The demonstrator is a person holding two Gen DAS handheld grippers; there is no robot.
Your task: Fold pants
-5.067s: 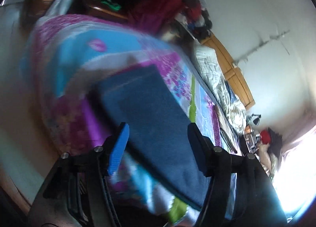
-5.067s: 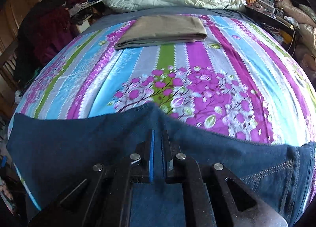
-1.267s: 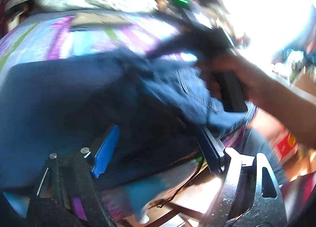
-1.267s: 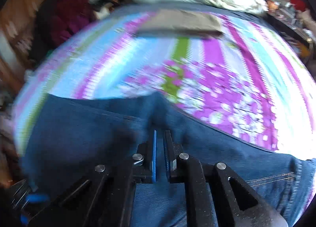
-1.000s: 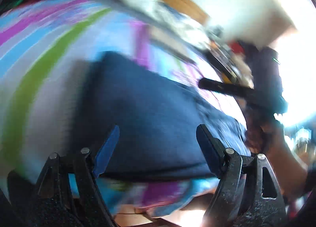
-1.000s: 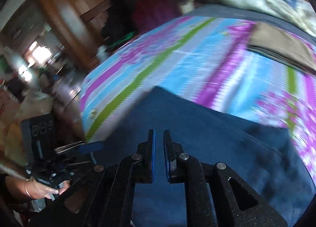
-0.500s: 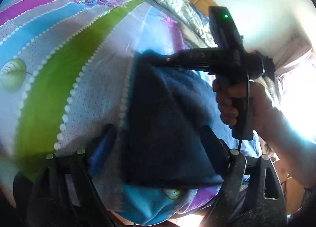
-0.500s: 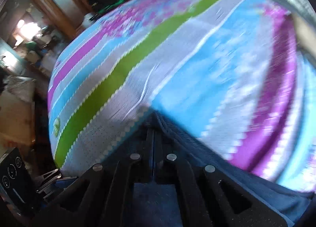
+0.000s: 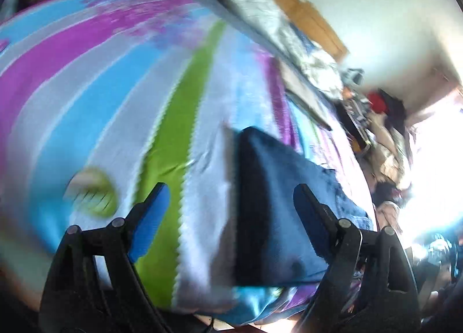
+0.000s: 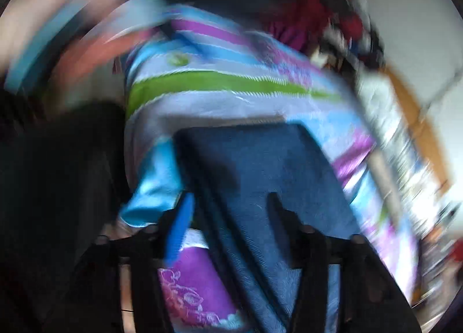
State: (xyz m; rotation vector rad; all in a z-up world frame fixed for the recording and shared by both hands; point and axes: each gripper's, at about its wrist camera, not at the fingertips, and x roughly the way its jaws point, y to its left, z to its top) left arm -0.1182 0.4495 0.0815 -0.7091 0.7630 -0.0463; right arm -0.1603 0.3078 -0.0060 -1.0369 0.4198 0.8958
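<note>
The dark blue jeans [image 9: 277, 202] lie folded into a thick rectangle near the front corner of the striped bed [image 9: 115, 87]. My left gripper [image 9: 231, 202] hangs open just over the folded edge, with nothing between its blue pads. In the blurred right wrist view the same jeans [image 10: 275, 176] stretch away under my right gripper [image 10: 228, 211], which is open and holds nothing.
The bedspread [image 10: 225, 84] has purple, blue, green and grey stripes. A crumpled white quilt [image 9: 277, 35] and a wooden headboard [image 9: 303, 12] sit at the far end. Piled clothes [image 10: 312, 20] lie beside the bed. Clutter [image 9: 382, 107] fills the window side.
My right gripper has let go of the jeans, opened and drawn back off the fold. The hand and right gripper have left the left wrist view. Both cameras are swinging fast.
</note>
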